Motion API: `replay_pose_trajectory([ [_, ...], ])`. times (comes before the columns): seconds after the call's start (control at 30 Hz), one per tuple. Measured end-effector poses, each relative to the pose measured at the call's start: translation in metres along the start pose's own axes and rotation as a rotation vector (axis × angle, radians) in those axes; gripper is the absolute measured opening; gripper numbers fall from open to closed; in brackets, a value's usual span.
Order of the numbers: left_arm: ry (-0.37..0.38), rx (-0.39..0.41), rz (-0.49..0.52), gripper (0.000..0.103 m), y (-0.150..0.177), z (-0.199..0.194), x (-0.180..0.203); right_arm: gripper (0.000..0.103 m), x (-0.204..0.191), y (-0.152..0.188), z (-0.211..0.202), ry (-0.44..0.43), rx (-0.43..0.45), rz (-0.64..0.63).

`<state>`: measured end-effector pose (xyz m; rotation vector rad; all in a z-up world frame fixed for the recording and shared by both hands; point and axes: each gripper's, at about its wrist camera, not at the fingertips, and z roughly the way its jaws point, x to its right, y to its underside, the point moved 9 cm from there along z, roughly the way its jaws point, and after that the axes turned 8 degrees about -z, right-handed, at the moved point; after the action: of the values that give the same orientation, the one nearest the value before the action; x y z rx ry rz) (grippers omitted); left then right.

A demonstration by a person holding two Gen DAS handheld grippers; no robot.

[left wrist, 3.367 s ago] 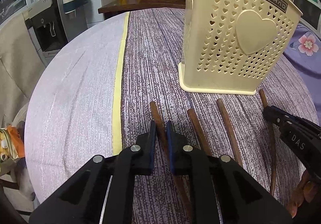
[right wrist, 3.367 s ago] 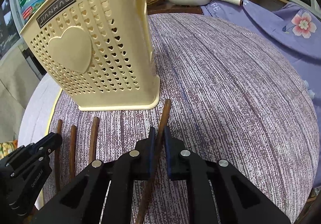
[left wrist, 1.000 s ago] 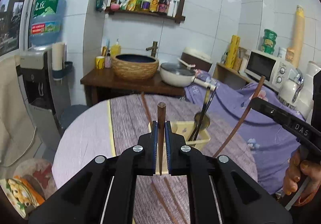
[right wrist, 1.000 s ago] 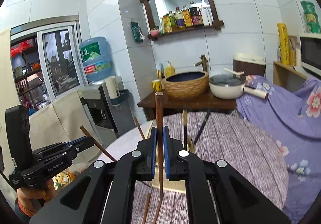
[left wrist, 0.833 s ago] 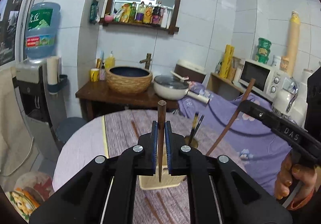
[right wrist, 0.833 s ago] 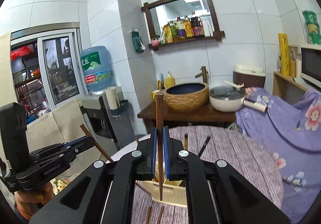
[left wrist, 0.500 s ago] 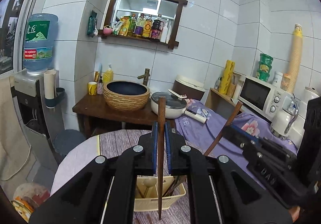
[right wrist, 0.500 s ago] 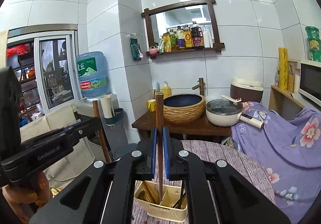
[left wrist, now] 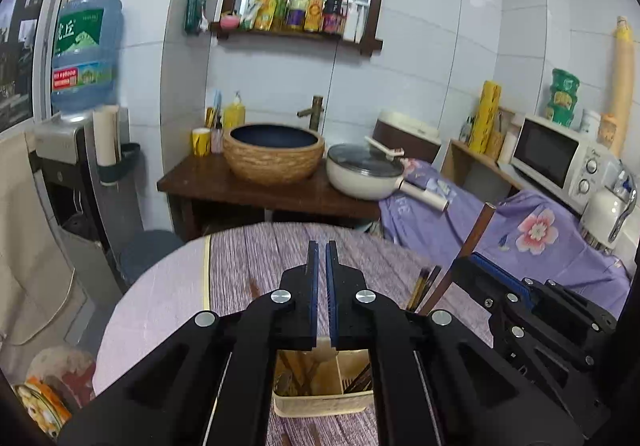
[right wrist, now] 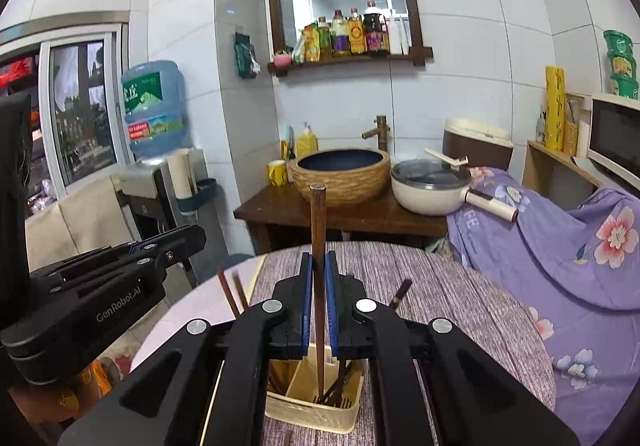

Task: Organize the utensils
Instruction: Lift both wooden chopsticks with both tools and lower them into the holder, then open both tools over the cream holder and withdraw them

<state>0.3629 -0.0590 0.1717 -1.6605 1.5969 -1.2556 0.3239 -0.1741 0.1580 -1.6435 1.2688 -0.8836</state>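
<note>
Left gripper [left wrist: 322, 258] centre frame, blue-padded jaws near together, nothing visible between them. Directly below jaws: cream utensil basket [left wrist: 322, 404] on round table [left wrist: 168, 298], brown chopsticks standing in its compartments. Right of tool: right gripper [left wrist: 470, 266] pinching brown chopstick [left wrist: 476, 234], tilted, upper end up-right, lower end toward basket. Beyond tips: wooden counter [left wrist: 248, 192] carrying woven-sided basin [left wrist: 274, 154], lidded white pan [left wrist: 362, 176]. Far left: water dispenser [left wrist: 82, 86]. Far right: microwave [left wrist: 560, 156].
</note>
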Motion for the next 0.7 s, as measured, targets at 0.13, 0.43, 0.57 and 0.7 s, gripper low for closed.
replay_pose_trajectory([
  [0.13,-0.004,-0.039,0.007,0.004,0.023,0.013,-0.006,0.007,-0.003,0.02,0.008,-0.002,-0.017,-0.011],
  [0.43,-0.023,-0.027,0.026,0.029,0.064,0.001,-0.029,0.052,-0.002,0.045,0.001,0.025,0.009,-0.013],
  [0.57,-0.069,0.014,-0.005,0.078,0.091,-0.014,-0.054,0.059,-0.004,0.058,-0.019,0.056,0.057,-0.037],
  [0.7,-0.105,-0.044,-0.014,0.078,0.132,-0.013,-0.076,0.061,-0.014,0.082,-0.028,0.066,0.053,-0.083],
])
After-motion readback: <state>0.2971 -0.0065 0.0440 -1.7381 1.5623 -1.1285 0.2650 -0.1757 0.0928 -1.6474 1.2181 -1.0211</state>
